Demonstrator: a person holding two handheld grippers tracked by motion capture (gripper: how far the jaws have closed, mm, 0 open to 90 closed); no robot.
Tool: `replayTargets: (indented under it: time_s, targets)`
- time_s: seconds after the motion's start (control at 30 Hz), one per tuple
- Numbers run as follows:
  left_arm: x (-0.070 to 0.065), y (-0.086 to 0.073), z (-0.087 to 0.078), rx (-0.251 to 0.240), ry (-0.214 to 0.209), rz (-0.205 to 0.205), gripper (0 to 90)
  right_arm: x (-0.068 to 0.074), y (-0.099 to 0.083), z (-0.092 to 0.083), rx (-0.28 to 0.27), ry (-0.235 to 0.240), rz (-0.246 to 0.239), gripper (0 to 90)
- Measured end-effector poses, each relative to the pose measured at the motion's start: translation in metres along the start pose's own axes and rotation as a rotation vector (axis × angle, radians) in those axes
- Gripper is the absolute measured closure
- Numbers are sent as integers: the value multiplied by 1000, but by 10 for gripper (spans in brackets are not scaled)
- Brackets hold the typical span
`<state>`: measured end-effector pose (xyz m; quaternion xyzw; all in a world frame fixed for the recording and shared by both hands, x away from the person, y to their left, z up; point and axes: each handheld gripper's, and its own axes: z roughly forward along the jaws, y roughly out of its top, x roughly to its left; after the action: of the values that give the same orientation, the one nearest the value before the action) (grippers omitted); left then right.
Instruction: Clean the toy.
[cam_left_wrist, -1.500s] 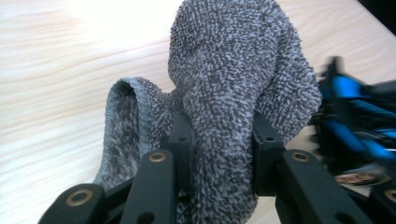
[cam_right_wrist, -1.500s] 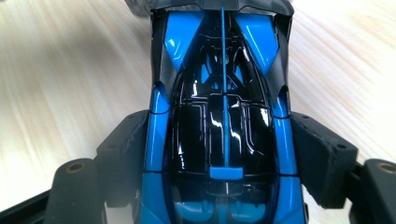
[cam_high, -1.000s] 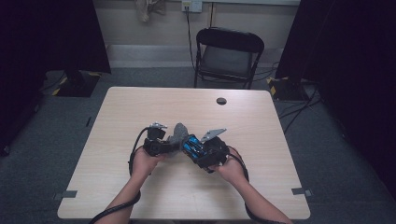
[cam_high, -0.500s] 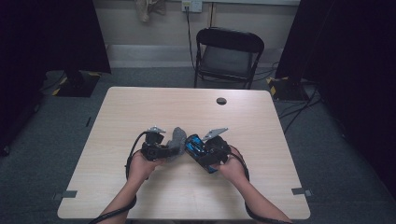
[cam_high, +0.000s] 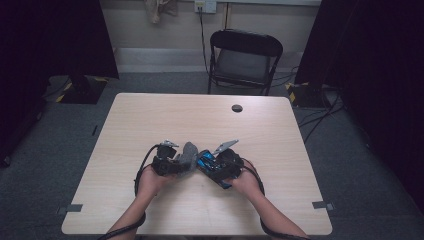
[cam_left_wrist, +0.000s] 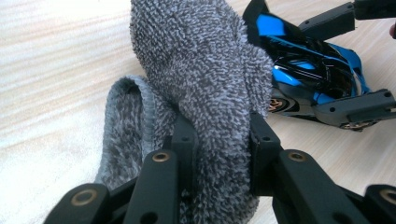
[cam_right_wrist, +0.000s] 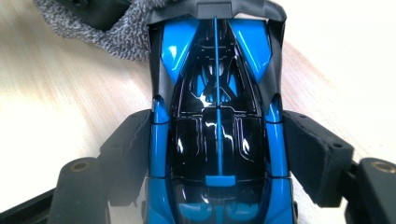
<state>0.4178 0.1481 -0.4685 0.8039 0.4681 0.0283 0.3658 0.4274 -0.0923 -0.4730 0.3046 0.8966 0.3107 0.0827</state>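
Note:
A grey fuzzy cloth (cam_left_wrist: 205, 79) is pinched between the jaws of my left gripper (cam_left_wrist: 222, 140), which is shut on it; a loop of the cloth hangs down to the left onto the table. My right gripper (cam_right_wrist: 217, 154) is shut on a blue and black toy car (cam_right_wrist: 217, 116), with one pad on each side of the car's body. The cloth (cam_right_wrist: 112, 32) touches the car's far end. In the high view both grippers meet near the table's front middle, the left gripper (cam_high: 181, 162) with the cloth (cam_high: 189, 152) beside the right gripper (cam_high: 212, 169) and the car (cam_high: 206, 161).
The light wooden table (cam_high: 150, 115) carries a small black round object (cam_high: 237, 108) near its far edge. A black folding chair (cam_high: 244, 60) stands behind the table. Cables lie on the floor at the right.

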Motion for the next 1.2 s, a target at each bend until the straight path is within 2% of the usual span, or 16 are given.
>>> replayTargets:
  time_s: [0.07, 0.43, 0.5, 0.6, 0.67, 0.77, 0.9, 1.0, 1.07, 1.17, 1.2]
  targets:
    - [0, 0, -1, 5, 6, 14, 698, 0, 0, 1, 1, 1, -5, 281]
    - [2, -4, -1, -12, 31, 9, 697, 2, -3, 3, -1, -13, -31, 275]
    - [3, -5, -2, -20, 32, 7, 697, 3, -4, 3, 5, -20, -42, 258]
    - [4, -5, -2, -22, 30, 3, 696, 6, -6, 7, 45, -26, -76, 204]
    - [4, -5, -2, -24, 32, 3, 696, 7, -8, 8, 41, -33, -82, 198]
    - [5, -6, -2, -25, 33, 4, 696, 4, -9, 8, 50, -6, -64, 183]
    - [5, -6, -3, -27, 36, 5, 695, 3, -12, 7, 37, -10, -61, 181]
    - [5, -6, -3, -28, 36, 7, 695, 4, -14, 6, 54, 6, -89, 137]
    - [5, -6, -2, -28, 37, 10, 694, 3, -14, 4, 68, 1, -79, 143]
    - [5, -6, -2, -26, 36, 10, 694, 1, -16, 3, 65, 11, -90, 150]
    - [5, -6, -2, -26, 37, 10, 693, 1, -16, 2, 66, 11, -90, 181]
